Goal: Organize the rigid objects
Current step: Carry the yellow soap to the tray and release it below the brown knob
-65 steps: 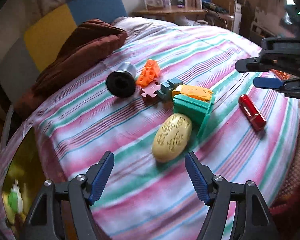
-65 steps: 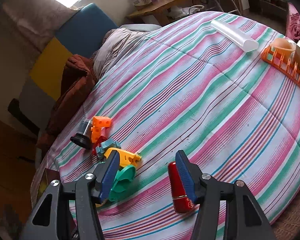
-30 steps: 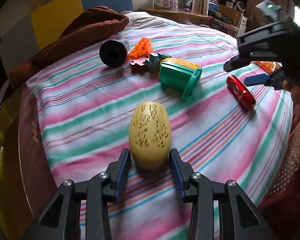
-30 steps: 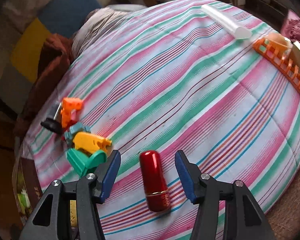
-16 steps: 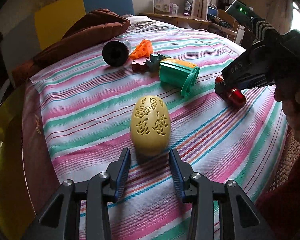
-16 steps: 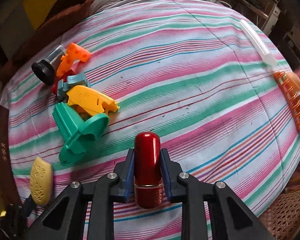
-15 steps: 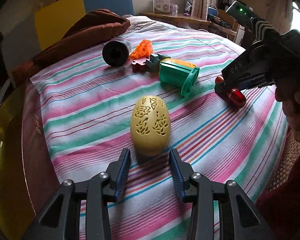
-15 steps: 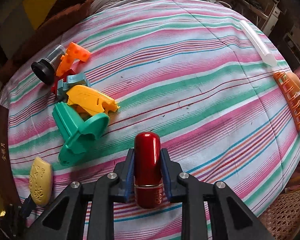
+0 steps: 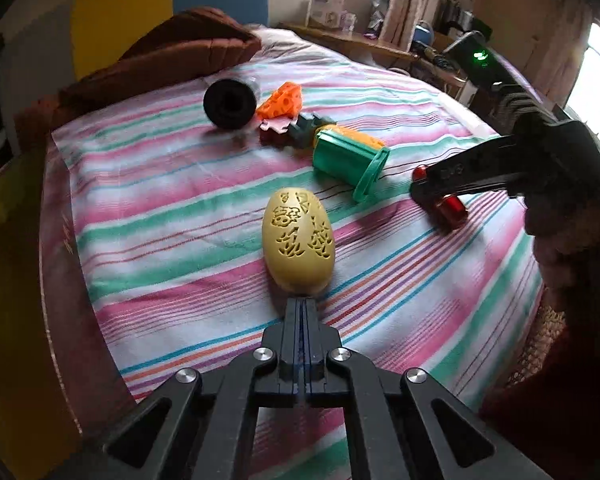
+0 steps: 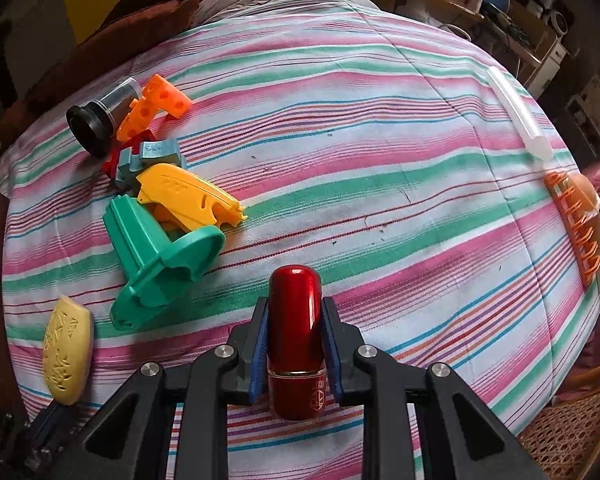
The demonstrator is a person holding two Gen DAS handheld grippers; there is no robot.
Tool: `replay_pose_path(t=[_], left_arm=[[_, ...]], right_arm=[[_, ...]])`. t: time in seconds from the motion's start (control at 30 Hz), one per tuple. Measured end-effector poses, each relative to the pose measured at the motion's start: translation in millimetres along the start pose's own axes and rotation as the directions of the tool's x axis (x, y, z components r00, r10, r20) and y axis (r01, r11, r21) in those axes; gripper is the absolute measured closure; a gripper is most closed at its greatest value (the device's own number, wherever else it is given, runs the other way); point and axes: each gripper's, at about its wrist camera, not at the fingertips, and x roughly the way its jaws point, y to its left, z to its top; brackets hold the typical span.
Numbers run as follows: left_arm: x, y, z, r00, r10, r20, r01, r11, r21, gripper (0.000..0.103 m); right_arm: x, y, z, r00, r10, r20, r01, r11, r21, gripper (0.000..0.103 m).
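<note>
The fingers [image 10: 260, 344] of the right gripper [image 10: 294, 344] pinch a red capsule-shaped case [image 10: 295, 336] from both sides, blue pads flat against it. The left gripper [image 9: 303, 308] has its fingers pressed together with nothing between them, tips just short of the near end of a yellow carved egg-shaped piece [image 9: 299, 246].

Both pieces lie on a striped bedspread [image 10: 380, 184]. To the left of the red case sits a cluster: a green flanged holder [image 10: 160, 260] on its side, a yellow toy piece [image 10: 188, 196] leaning on it, a grey-blue block [image 10: 152, 156], an orange holed wedge [image 10: 152, 108] and a black-capped tube [image 10: 96, 120]. The holder is the nearest of these, close but apart from the case. At the far right edge are an orange rack [image 10: 576, 216] and a clear tube [image 10: 516, 112], well apart.

The red case runs lengthwise along the right fingers, rounded end pointing away from the camera, gold band and lettered end near the finger roots. The yellow piece's long axis runs away from the left gripper.
</note>
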Motion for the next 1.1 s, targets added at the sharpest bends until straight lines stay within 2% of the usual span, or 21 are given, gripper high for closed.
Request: replay_pose_path(t=[0.1,0.13,0.17,0.2,0.23,0.27,0.43,0.6,0.73,0.83,0.93,1.0,1.1], left_arm=[[3,-3,-3,0.999,-0.035,-0.029,0.035,0.999,0.003,0.102],[2,-3,-3,0.998,-0.046,-0.033,0.046,0.999,-0.004,0.098],[1,-4,-3,0.998,-0.055,-0.038,0.055,0.998,-0.006,0.082],[-1,-4,-2,0.997,-0.063,-0.044,0.063,0.998,-0.011,0.072],[-6,-3,-1,0.997,-0.067,-0.032,0.066,0.997,-0.024,0.056],[-10,-3,1,0.998,-0.065,-0.015,0.064,0.998,-0.028,0.054],[-16,-6,22,1.0,-0.019,0.011,0.019,1.0,0.004,0.053],[8,-7,42,0.998,0.032,-0.049,-0.03,0.999,0.039,0.049],[27,-3,49,0.995,0.03,-0.094,-0.027,0.999,0.031,0.05],[38,-1,48,0.992,0.018,-0.122,-0.015,0.999,0.028,0.059],[35,-6,43,0.996,0.037,-0.087,-0.032,0.997,0.065,0.06],[29,-5,37,0.996,0.032,-0.081,-0.028,0.999,0.046,0.06],[2,-7,28,0.999,0.033,-0.019,-0.032,0.998,0.053,0.06]], right_arm=[[2,7,1,1.0,-0.003,0.002,0.003,1.0,-0.002,0.079],[1,9,0,1.0,0.0,0.003,0.0,1.0,0.002,0.079],[0,9,-1,1.0,0.005,0.002,-0.005,1.0,0.009,0.079],[0,8,1,1.0,0.008,0.001,-0.008,1.0,0.011,0.079],[2,5,1,1.0,0.01,0.001,-0.01,1.0,0.012,0.079],[0,2,1,1.0,0.01,0.0,-0.01,1.0,0.011,0.079],[0,-3,3,1.0,0.014,-0.002,-0.014,1.0,0.011,0.079],[1,-1,2,1.0,0.006,0.0,-0.006,1.0,0.001,0.079],[0,0,2,1.0,0.002,0.001,-0.002,1.0,-0.006,0.079],[0,2,2,1.0,-0.002,0.003,0.002,1.0,-0.016,0.079],[0,5,1,1.0,-0.008,0.007,0.008,1.0,-0.026,0.079],[-1,6,1,1.0,-0.012,0.011,0.012,0.999,-0.034,0.079],[-1,9,0,1.0,-0.023,0.017,0.024,0.999,-0.049,0.079]])
